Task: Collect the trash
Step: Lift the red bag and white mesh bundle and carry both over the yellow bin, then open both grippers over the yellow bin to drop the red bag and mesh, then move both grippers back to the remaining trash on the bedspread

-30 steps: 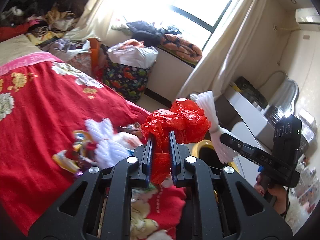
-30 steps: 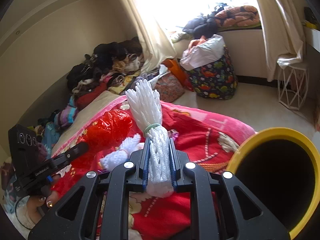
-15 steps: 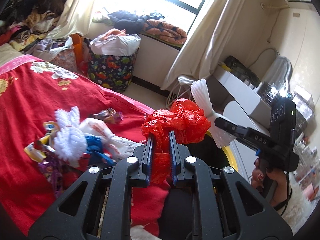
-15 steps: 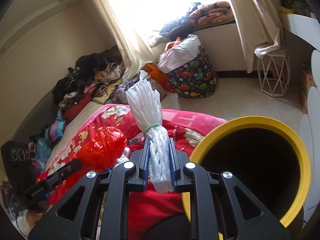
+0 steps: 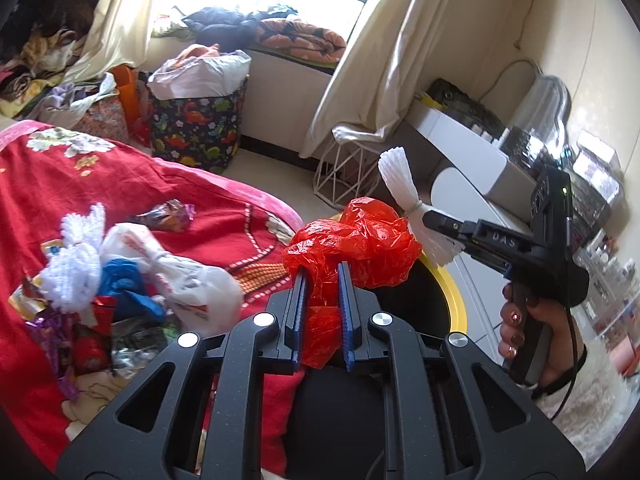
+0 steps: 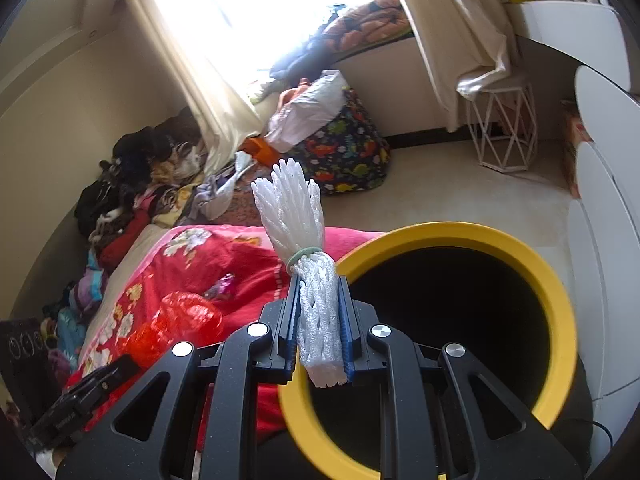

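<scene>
- Your left gripper (image 5: 322,280) has its fingers (image 5: 298,300) closed narrow on a crumpled red plastic bag (image 5: 354,240). The bag bulges above the tips at the centre of the left wrist view, and its lower end is pinched out of sight between the pads.
- Your right gripper (image 6: 320,312) clamps a white foam net bundle (image 6: 298,220) tied with a green band. Its fanned top rises at the centre of the right view, and its lower end pokes out below the fingers.
- The yellow-rimmed bin (image 6: 556,300) fills the lower right of the right view. Its inside is black, so you cannot tell what it holds. The foam bundle sits at its near left rim.
- In the left view only a sliver of that rim (image 5: 456,300) shows. The red bag and gripper body hide the rest.
- More trash lies on the red bed cover (image 5: 48,184) at the left: a second foam net (image 5: 76,256), a white plastic bag (image 5: 188,276) and wrappers (image 5: 168,216). The lower pieces are too jumbled to make out.
</scene>
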`<move>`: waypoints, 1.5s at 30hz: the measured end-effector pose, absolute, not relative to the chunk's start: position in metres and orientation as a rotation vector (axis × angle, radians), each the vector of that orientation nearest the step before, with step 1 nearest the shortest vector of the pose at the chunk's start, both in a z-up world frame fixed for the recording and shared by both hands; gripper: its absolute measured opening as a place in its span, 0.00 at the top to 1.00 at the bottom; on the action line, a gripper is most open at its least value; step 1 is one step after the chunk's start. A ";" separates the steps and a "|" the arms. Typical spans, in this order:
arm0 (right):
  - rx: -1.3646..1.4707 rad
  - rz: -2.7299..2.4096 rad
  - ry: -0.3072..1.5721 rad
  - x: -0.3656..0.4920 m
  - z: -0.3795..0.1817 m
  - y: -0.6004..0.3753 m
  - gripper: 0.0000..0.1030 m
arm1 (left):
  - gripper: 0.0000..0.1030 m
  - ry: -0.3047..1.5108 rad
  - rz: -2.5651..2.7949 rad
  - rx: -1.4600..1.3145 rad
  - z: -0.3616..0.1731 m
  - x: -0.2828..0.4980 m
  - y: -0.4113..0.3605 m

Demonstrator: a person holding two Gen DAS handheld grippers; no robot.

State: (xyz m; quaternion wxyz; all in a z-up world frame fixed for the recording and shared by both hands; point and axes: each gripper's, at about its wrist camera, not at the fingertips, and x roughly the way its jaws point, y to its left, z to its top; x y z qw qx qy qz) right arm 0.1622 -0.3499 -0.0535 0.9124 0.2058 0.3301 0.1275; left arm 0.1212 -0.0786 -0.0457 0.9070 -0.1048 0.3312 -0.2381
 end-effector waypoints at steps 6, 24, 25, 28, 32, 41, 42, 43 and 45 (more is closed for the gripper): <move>0.478 0.218 0.715 0.165 -0.066 -0.379 0.82 | 0.90 0.719 -0.523 -0.180 -0.056 0.126 -0.104; 0.582 0.174 0.791 0.168 -0.098 -0.431 0.70 | 0.81 0.826 -0.561 -0.067 -0.090 0.150 -0.182; 0.585 0.167 0.789 0.166 -0.099 -0.432 0.62 | 0.74 0.822 -0.561 -0.063 -0.090 0.150 -0.184; 0.591 0.153 0.780 0.163 -0.098 -0.438 0.47 | 0.23 0.792 -0.532 -0.075 -0.088 0.149 -0.182; 0.591 0.134 0.767 0.162 -0.097 -0.440 0.41 | 0.11 0.755 -0.485 -0.084 -0.084 0.146 -0.175; 0.549 0.158 0.729 0.160 -0.085 -0.424 0.35 | 0.11 0.714 -0.425 -0.129 -0.076 0.139 -0.151; 0.542 0.165 0.723 0.160 -0.082 -0.420 0.34 | 0.11 0.705 -0.421 -0.132 -0.073 0.138 -0.149; 0.536 0.170 0.719 0.160 -0.081 -0.419 0.33 | 0.11 0.696 -0.417 -0.133 -0.071 0.137 -0.147; 0.521 0.185 0.707 0.159 -0.076 -0.412 0.32 | 0.11 0.680 -0.408 -0.136 -0.067 0.136 -0.142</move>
